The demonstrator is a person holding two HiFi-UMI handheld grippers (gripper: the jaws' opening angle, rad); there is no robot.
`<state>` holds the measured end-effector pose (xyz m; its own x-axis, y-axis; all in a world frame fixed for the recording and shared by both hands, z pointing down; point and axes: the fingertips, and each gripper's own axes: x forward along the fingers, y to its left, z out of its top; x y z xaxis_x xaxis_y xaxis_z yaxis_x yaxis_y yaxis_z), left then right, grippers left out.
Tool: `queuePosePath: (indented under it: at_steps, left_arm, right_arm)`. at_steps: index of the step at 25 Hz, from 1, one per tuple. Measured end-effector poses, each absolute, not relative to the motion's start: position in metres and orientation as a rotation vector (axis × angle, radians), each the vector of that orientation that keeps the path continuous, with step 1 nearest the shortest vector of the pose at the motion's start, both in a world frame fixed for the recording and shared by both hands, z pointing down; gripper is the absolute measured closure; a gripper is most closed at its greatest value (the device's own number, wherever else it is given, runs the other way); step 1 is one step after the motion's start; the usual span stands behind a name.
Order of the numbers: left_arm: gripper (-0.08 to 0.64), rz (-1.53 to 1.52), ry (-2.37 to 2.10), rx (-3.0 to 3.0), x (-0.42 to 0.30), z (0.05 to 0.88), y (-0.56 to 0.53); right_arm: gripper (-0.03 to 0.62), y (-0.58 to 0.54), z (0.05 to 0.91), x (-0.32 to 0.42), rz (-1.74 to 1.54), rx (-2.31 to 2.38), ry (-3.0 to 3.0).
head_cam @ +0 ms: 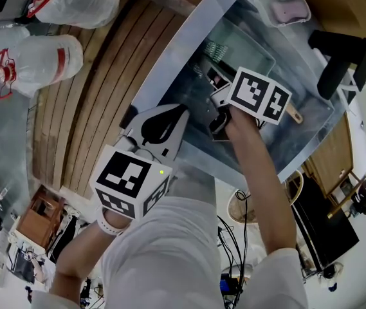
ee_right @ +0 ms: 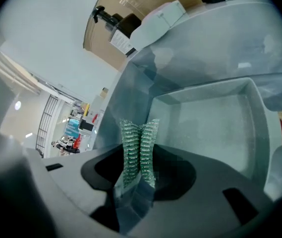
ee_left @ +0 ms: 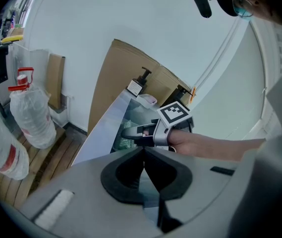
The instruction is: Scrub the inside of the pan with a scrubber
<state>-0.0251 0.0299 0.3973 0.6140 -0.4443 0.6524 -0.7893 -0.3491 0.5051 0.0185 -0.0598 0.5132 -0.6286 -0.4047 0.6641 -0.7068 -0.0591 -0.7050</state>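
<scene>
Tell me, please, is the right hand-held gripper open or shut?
Shut: the right hand-held gripper pinches the green scrubber between its jaws, in its own view.

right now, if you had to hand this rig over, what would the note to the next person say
Left gripper: shut, empty, held at the near edge of the sink.
Right gripper: shut on the green scrubber, out over the sink, pointing into the pan.
Pan: rectangular, lying flat in the sink.
Done: the scrubber is in the grip and at the pan.
Left: I cannot tell whether the scrubber touches the pan or how much is scrubbed. The next step is probably to work it across the floor and walls.
</scene>
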Motion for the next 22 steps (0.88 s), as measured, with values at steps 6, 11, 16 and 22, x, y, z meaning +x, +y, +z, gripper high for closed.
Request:
queuePosePath:
  at_steps: [6,11,16,22]
  left_arm:
    - [0.554,0.512,-0.982,1.999,-0.028,0.394,0.026]
    - [0.554,0.509,-0.981,1.996,-0.027,0.395,0.025]
    - [0.554,0.511,-0.978,1.990,-0.027,0.398,0.027]
    - [0.554,0.510,-0.991,1.986,-0.031,0.397,0.024]
  right_arm:
    - [0.440,-0.063,0.509,0.041,1.565,1.206,-1.973]
    - [0.434,-0.084,0.524,0.065,1.465,1.264,-1.921]
    - [0.434,-0.103,0.535,0.065,1.331,1.239,-1.918]
    - [0.434,-0.117,0.536,0.058,1.202,1.146,-1.947]
